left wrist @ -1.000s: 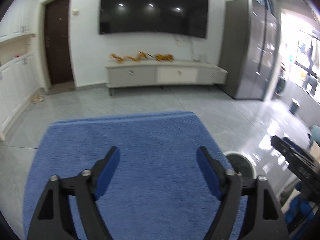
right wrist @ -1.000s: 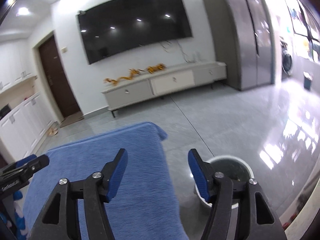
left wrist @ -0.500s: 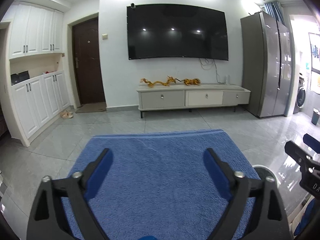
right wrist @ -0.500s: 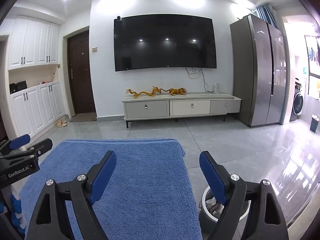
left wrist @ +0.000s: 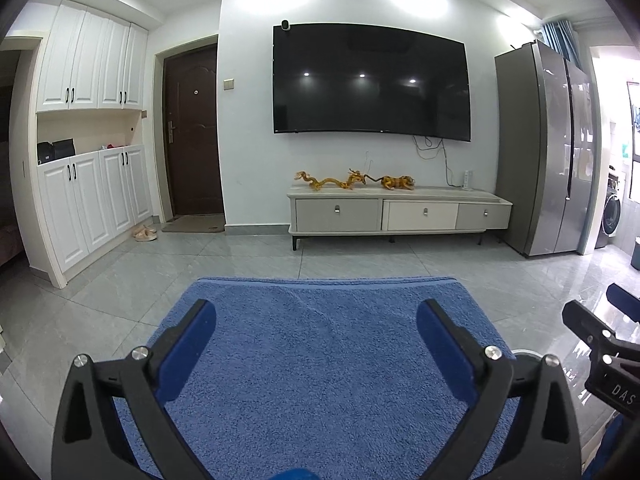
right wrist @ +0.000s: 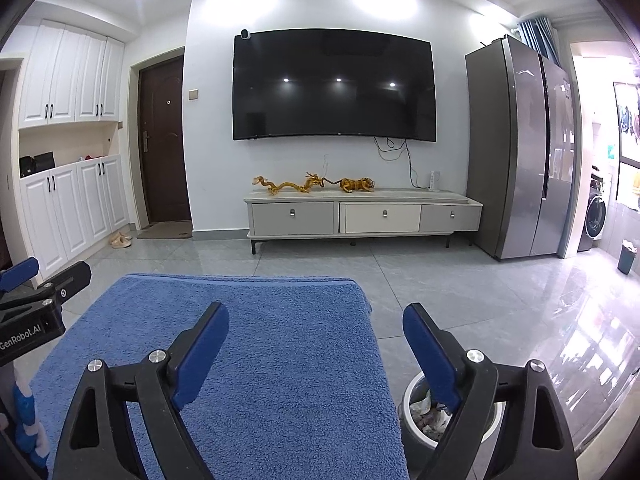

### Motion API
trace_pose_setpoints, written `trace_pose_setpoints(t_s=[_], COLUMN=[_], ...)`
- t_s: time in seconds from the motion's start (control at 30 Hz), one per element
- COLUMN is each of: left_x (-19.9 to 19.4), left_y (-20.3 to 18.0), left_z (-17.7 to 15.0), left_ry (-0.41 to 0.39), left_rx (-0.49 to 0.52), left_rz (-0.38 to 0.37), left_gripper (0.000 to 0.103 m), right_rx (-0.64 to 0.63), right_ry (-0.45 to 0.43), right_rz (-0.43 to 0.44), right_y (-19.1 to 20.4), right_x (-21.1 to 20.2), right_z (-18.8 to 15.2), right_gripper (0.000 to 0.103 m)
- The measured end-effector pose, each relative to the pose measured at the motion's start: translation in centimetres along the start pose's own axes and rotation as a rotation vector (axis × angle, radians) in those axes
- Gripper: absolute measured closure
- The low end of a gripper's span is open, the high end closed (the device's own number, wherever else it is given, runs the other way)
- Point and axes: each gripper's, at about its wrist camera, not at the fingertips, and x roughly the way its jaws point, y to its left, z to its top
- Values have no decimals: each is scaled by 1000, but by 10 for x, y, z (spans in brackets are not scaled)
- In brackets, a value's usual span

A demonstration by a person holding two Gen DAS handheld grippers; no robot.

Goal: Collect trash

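Note:
A blue towel-covered surface [left wrist: 320, 380] lies flat under both grippers, with nothing on it in either view. My left gripper [left wrist: 316, 312] hovers over its middle, jaws opening wide and nothing between them. My right gripper [right wrist: 316, 314] hangs over the towel's [right wrist: 260, 360] right edge, jaws also opening and empty. On the floor just right of the towel stands a round grey bin [right wrist: 412, 424] with crumpled trash [right wrist: 424, 404] inside, partly hidden behind the right finger. Only the bin's rim [left wrist: 528, 354] peeks out in the left wrist view.
A low TV cabinet [left wrist: 400, 212] with golden figurines stands under a wall TV [left wrist: 368, 84]. A tall fridge [right wrist: 516, 152] is at the right, with a small dark bin [right wrist: 626, 256] beyond it. White cupboards [left wrist: 88, 200], a dark door and slippers [left wrist: 144, 234] are at the left.
Both views swung from a tilted look to a level one facing the TV wall. Both grippers' jaws spread wider. The bin slid lower, behind the right finger.

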Motion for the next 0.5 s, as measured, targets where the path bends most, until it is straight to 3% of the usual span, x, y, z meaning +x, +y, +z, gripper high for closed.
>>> trace_pose_setpoints(t_s=[0.5], left_x=[4], left_y=[5], left_z=[-8], left_ry=[21], left_rx=[-13], left_rz=[10], left_gripper=[2], right_rx=[-56], right_ry=[-14], right_rz=[-19], right_y=[10], right_x=[-3], right_z=[-4], right_gripper=[11])
